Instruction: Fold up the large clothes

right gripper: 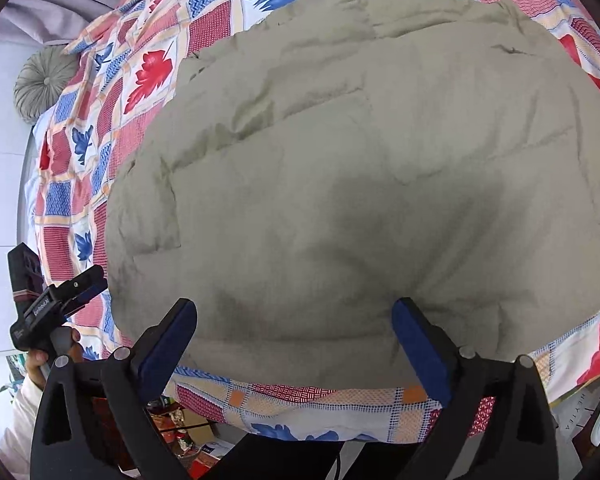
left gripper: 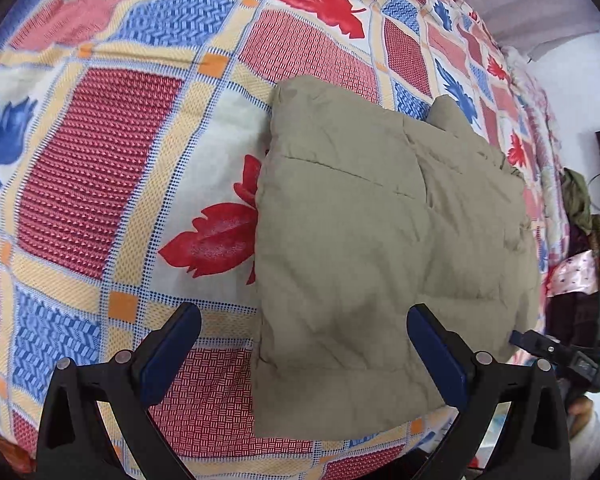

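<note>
My jacket lies on the bed already folded into a plump block, so I judge little remains (perhaps a last tuck). Both my left gripper and right gripper gape, holding nothing. Quilted khaki, soft, creased; the sheet is checked with leaves.
</note>
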### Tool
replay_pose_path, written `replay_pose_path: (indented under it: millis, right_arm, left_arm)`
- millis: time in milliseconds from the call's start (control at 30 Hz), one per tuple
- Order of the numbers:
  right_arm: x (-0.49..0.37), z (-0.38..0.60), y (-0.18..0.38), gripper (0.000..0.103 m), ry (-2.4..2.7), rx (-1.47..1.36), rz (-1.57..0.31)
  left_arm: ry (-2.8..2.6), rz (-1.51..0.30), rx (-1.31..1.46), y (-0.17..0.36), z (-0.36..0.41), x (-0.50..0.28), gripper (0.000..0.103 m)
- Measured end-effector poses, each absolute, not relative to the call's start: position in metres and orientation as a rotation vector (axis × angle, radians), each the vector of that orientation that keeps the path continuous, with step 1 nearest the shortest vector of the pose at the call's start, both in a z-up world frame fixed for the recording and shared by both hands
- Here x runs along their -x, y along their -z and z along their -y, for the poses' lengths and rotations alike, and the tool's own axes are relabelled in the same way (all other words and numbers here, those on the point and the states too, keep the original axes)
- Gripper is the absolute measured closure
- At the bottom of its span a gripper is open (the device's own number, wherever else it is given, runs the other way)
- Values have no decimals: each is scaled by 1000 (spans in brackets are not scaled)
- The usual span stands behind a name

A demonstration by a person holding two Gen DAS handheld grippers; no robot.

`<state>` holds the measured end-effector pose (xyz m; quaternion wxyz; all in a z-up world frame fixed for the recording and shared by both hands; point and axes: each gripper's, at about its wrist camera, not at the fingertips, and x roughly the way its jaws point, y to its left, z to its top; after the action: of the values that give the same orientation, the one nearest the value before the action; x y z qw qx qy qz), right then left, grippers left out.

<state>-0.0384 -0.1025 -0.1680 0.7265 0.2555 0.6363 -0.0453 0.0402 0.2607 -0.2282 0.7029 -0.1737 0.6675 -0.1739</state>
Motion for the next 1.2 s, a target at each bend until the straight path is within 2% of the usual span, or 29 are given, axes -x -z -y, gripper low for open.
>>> replay_pose_path:
  millis: [300,767,800,867,933,967,1067,1167,1200]
  right_arm:
    - [35,98,175,4,118,-544,-1440]
    - [33,96,182,4,115,-527,-1470]
    - [32,96,183,4,115,-528,-1472]
    - [30,96,183,4,109,-532,-1479]
    - [28,96,181,4,91,-536,-1485]
    - [26,96,178,4,72,-541,-1485]
    - [21,102,163,4,50,-520,-1452]
    - [17,113,147,4,76,-488,-1369]
    - [15,117,146,7,90,-497,-1346]
  left_arm:
    - [593,-1549,585,267,-242,-58,0]
    - [708,-1614,554,296,-177,-87,1]
    - [705,-1612,540,294,-174,-87,5]
    - [716,-1617,524,291,-174,-87,44]
    - [736,-1611,575,285,-175,-88,63]
    - [745,-1600,575,280,-175,-87,69]
    - [759,-1580,560,264,-173,-84,75]
    - [770,-1563,566,240,-172,-81,75]
    - [777,-1553,569,230,-170,-80,75]
